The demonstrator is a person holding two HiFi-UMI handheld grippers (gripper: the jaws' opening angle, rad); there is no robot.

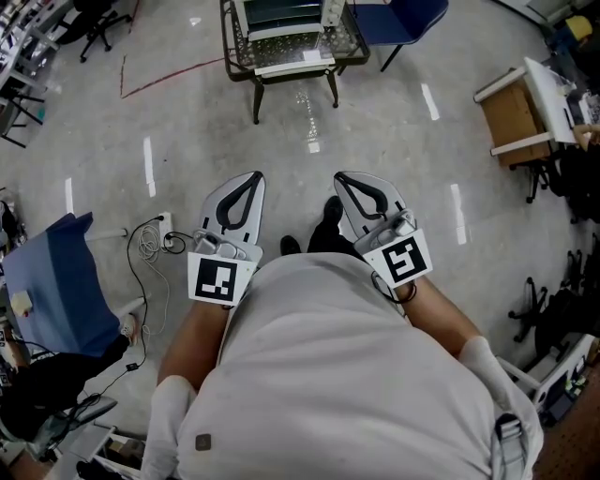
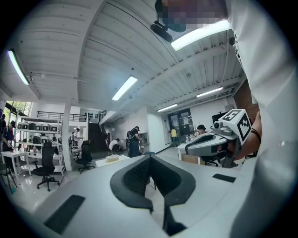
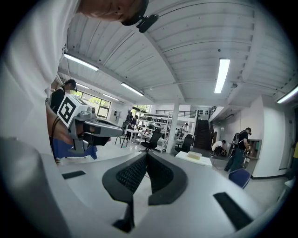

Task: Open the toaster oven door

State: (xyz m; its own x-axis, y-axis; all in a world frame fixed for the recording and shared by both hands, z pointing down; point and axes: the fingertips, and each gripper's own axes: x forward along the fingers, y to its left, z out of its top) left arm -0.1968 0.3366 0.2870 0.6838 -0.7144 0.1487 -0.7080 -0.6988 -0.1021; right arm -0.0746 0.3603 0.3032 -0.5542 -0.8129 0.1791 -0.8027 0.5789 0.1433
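Observation:
A boxy appliance (image 1: 286, 28) stands on a small metal-legged table (image 1: 255, 84) at the top of the head view, well ahead of me; its door cannot be made out. My left gripper (image 1: 254, 175) and right gripper (image 1: 339, 176) are held close to my body, side by side above the floor, both pointing forward. Each is shut with nothing between its jaws. In the left gripper view the left gripper (image 2: 150, 156) has its pads pressed together, with the right gripper (image 2: 212, 142) to its right. In the right gripper view the right gripper (image 3: 146, 155) is likewise shut, and the left gripper (image 3: 95, 128) shows beside it.
A blue chair (image 1: 405, 17) stands behind the table. A wooden cabinet (image 1: 514, 114) is at the right, a blue-covered object (image 1: 52, 281) at the left, and a cable with a power strip (image 1: 155, 236) lies on the floor. Desks, office chairs and people stand far off.

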